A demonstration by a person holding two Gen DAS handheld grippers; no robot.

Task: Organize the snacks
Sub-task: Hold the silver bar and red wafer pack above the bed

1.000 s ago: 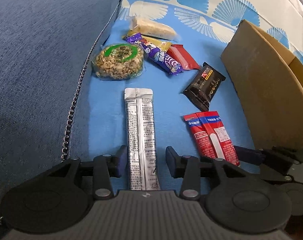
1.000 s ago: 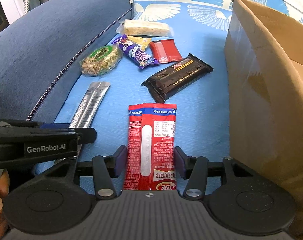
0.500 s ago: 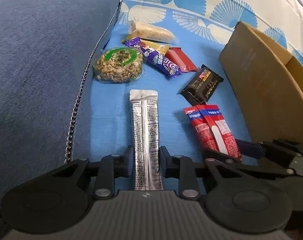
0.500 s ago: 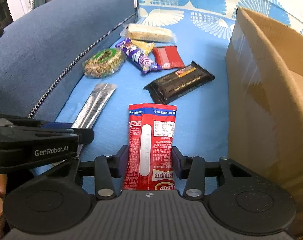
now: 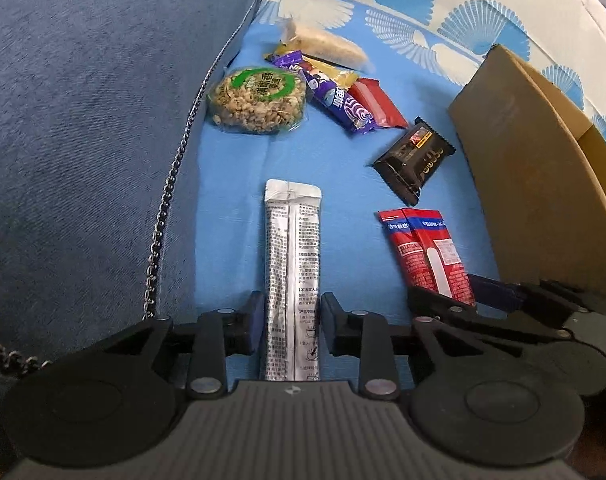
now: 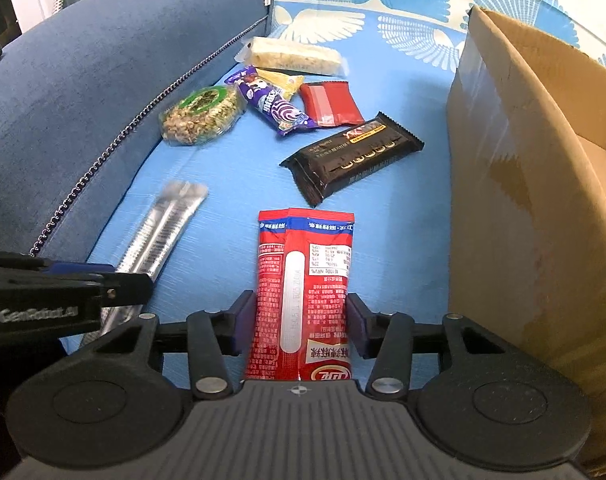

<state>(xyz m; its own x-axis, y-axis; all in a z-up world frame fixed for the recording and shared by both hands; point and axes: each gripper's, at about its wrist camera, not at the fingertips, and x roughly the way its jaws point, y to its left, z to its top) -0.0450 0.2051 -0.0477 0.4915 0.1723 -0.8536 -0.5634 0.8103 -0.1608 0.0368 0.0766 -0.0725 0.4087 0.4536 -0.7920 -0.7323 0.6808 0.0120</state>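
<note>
Cushion: blue sofa arm (image 5: pixel 83 140), 9 o'clock side of left wrist view; chain trim along its seam.
Left gripper (image 5: pixel 291 326): jaws easing apart, yet pads touch both long edges of silver stick pack (image 5: pixel 293 264); grip looks light.
Silver stick pack: flat on blue cloth (image 5: pixel 231 184), long axis toward 12 o'clock, near end between left jaws.
Loose snacks: round nut cake (image 5: pixel 257 100), purple bar (image 5: pixel 335 96), small red pack (image 5: pixel 377 104), pale cracker pack (image 5: pixel 327 42) clustered at 12 o'clock; black bar (image 6: pixel 353 156) nearer, at 1 o'clock.
Right gripper (image 6: pixel 301 318): jaws also widening slightly; pads pressed on sides of red sachet (image 6: pixel 303 292).
Red sachet: on cloth just beside cardboard box (image 6: pixel 523 208), near end between right jaws.
Cardboard box: 3 o'clock, open top; likely destination.
Step, judged: both pickups at once.
Technique: firm both grips before lifting, since thin film buckles under light side pressure; lift straight up, keep packs level, clear box wall before release.
Risk: pack slipping out, or grippers colliding.
</note>
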